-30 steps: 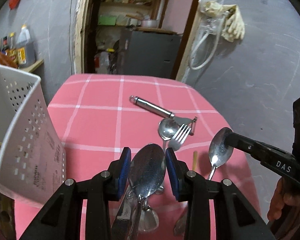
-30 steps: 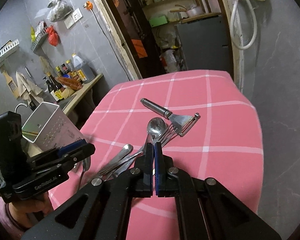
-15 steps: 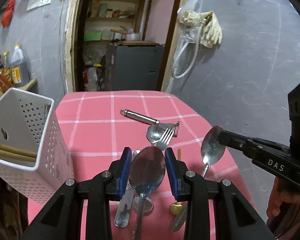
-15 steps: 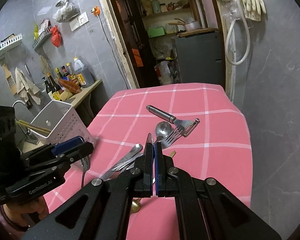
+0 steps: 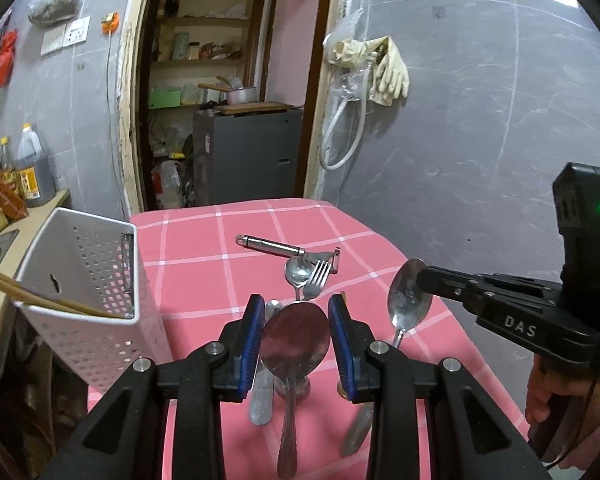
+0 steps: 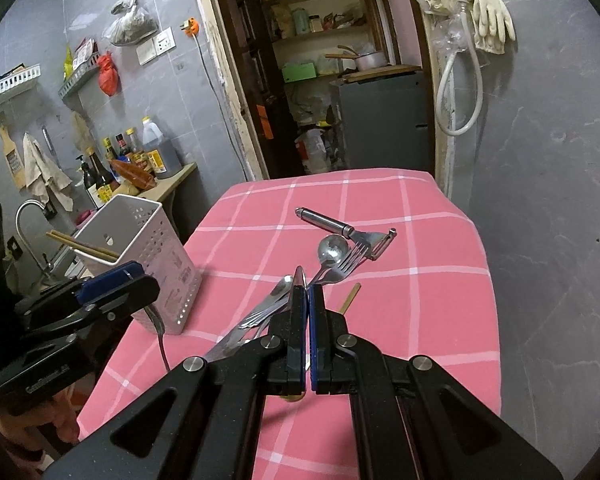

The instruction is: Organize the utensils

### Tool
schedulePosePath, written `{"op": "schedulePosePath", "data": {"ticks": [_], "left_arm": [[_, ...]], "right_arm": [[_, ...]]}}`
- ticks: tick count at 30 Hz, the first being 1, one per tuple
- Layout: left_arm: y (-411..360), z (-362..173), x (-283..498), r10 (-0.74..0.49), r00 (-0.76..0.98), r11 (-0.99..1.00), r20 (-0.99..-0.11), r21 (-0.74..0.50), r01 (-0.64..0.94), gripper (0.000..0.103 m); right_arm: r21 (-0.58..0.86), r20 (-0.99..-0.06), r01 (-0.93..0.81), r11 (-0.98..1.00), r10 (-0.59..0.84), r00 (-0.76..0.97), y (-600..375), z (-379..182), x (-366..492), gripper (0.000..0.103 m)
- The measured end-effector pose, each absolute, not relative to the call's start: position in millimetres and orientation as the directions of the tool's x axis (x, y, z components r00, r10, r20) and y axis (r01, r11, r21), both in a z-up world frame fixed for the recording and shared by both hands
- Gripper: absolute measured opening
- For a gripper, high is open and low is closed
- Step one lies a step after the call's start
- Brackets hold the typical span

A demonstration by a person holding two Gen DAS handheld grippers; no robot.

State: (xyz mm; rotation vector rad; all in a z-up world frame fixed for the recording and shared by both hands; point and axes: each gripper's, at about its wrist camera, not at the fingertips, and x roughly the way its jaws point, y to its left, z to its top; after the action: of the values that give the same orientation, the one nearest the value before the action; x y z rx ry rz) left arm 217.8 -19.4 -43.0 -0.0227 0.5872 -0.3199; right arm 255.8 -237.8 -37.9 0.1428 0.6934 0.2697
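Left wrist view: left gripper (image 5: 296,340) clamps big spoon (image 5: 294,346) by bowl; right gripper (image 5: 418,282) pinches second spoon (image 5: 408,300), both above table (image 5: 188,264). Next, probably, drop into white caddy (image 5: 88,280).

Two steel spoons (image 5: 294,338) (image 5: 408,300) are lifted, bowls up. Peeler (image 6: 346,230), fork (image 6: 346,262), small spoon (image 6: 332,248) are piled mid-tabletop; white perforated caddy (image 6: 140,248) stands upright at the left edge.

Beside the white caddy (image 5: 88,280), the chopsticks (image 5: 40,298) run off the picture's left edge. Utensil handles behind the left gripper (image 5: 296,334) are hidden by its fingers.
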Motion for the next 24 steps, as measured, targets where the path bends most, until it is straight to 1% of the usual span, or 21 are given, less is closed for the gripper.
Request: {"op": "schedulePosePath", "data": {"ticks": [16,24], "left_arm": [[-1.6,-29.9,169.2,-0.405,0.748,0.899,-0.526,-0.079,0.431,0.031],[5.3,-27.9,156.0,-0.422,0.736,0.884,-0.529,-0.062,0.463,0.032]], "right_arm": [[0.195,-0.615,-0.162,0.967,0.249,0.748,-220.0,-33.6,216.2,0.002],[0.192,-0.611,-0.154,0.969,0.241,0.754,-217.1,-29.6,205.9,0.002]]}}
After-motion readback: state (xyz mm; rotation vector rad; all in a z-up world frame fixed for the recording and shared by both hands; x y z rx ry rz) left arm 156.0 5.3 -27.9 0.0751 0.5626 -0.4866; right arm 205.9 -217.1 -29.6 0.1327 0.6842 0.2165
